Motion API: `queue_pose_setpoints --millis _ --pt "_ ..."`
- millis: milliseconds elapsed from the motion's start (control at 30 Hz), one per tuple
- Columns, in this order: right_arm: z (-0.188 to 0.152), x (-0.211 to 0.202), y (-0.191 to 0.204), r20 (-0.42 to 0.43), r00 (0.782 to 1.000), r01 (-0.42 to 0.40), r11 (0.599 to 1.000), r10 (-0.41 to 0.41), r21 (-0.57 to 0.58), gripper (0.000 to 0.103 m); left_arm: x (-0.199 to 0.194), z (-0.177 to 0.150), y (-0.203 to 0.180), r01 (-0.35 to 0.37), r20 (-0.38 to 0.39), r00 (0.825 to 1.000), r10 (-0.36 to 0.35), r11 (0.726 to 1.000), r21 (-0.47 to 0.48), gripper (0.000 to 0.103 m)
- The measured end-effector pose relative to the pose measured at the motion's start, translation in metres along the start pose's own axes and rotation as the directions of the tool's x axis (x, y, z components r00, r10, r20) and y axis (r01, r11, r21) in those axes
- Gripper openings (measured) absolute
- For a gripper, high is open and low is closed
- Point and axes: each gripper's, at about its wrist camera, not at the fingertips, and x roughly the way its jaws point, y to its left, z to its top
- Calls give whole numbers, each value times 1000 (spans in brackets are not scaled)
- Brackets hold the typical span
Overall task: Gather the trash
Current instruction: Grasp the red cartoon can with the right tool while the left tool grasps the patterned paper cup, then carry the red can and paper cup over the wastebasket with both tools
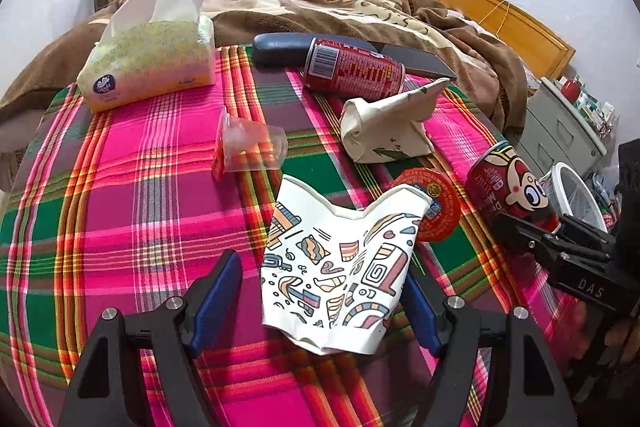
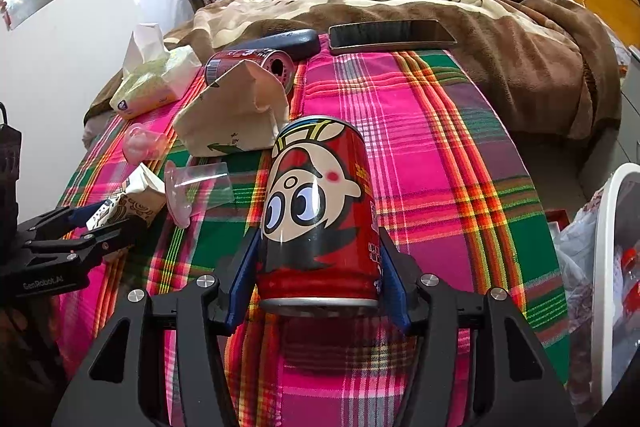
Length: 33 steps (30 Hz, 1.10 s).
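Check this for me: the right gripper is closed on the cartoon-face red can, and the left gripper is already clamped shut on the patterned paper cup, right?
Not quite. The left gripper is open, its fingers either side of the patterned paper cup with gaps, as the left wrist view shows. The right gripper does hold the cartoon-face red can.

Cartoon can (image 2: 320,211): glossy printed metal. Patterned cup (image 1: 340,263): creased matt paper. Tablecloth (image 1: 140,227): woven plaid cloth; small cup (image 1: 252,147): clear smooth plastic.

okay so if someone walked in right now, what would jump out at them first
The red cartoon-face can clamped in the right gripper above the bright plaid cloth. Next, the crumpled patterned paper cup between the left gripper's open fingers, with more litter beyond.
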Motion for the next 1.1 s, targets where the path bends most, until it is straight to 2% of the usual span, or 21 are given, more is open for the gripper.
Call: queue_pose_setpoints --millis 33,100,133,167,633,1100 --pt "0 1 0 -1 1000 2 1000 -2 -1 56 0 0 0 0 2 1000 0 1000 -3 76" --pt "1 2 0 -1 1000 5 1000 -5 -5 56 -1 0 1 2 7 1000 -2 1000 -16 66" --pt "2 2 1 -1 1000 6 1000 -6 -7 56 -2 0 1 0 7 1000 0 1000 -18 57" --pt "2 2 1 -1 1000 7 1000 -7 -9 56 -2 -1 0 -6 7 1000 6 1000 -13 56" --pt "-1 -5 -5 26 1000 -16 999 15 30 54 -25 -3 -21 -28 56 998 28 1000 -1 54" --pt "-6 -42 -17 104 994 -37 999 33 33 54 -62 -6 -64 -14 125 992 13 1000 9 54"
